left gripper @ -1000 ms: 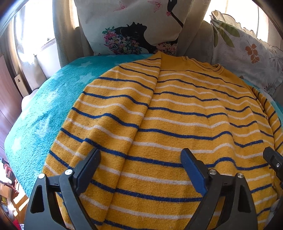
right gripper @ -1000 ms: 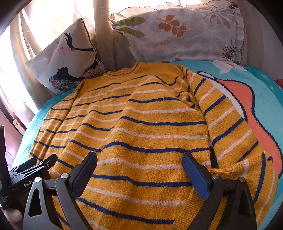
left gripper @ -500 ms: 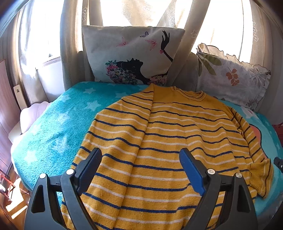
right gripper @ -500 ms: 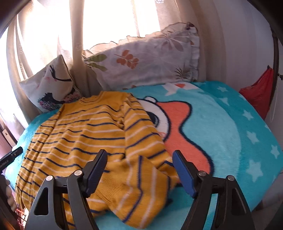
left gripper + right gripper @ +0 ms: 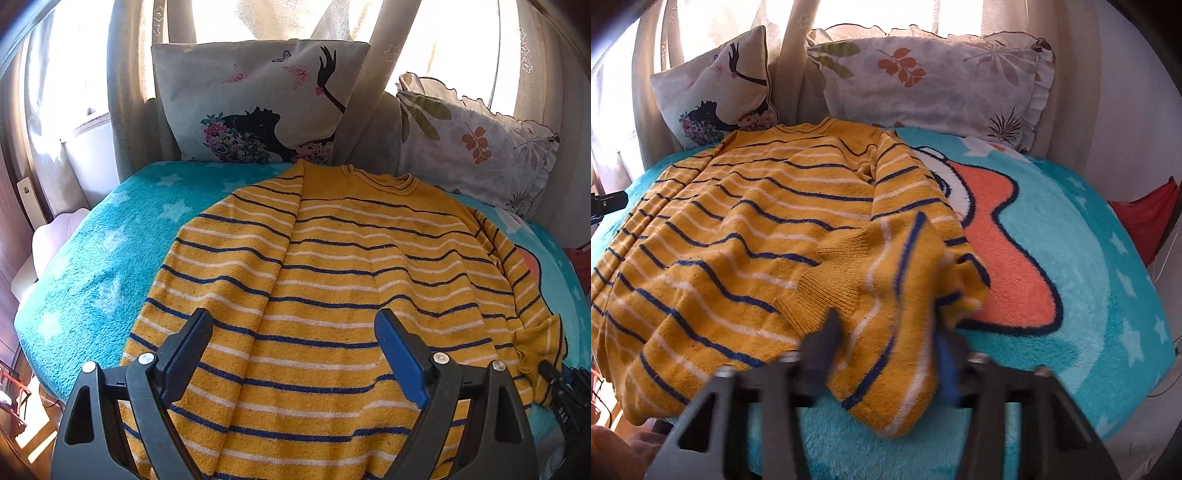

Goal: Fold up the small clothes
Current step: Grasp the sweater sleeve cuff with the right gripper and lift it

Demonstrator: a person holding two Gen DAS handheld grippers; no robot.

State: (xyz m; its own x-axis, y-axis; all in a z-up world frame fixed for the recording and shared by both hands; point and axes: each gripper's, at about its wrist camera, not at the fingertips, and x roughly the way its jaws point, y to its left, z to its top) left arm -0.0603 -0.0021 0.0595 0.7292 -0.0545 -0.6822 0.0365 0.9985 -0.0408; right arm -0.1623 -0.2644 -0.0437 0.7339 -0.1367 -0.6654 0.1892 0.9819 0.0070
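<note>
A yellow sweater with blue and white stripes (image 5: 332,280) lies spread on a teal blanket (image 5: 92,266), neck toward the pillows. Its left side is folded inward along a lengthwise crease. My left gripper (image 5: 295,354) is open and empty, held above the sweater's lower part. In the right wrist view the sweater (image 5: 746,229) fills the left half, and its right sleeve (image 5: 901,288) lies bunched at the near edge. My right gripper (image 5: 886,347) is blurred, with the jaws narrowed around the sleeve end.
Two pillows (image 5: 258,107) (image 5: 938,81) lean against the curtains at the back. The blanket has an orange cartoon patch (image 5: 1008,258) to the right of the sweater. A red cloth (image 5: 1145,218) hangs at the far right. The bed's edge is near me.
My right gripper has moved to the sleeve end at the sweater's right edge and its jaws have narrowed around it. My left gripper has pulled back, and stays open.
</note>
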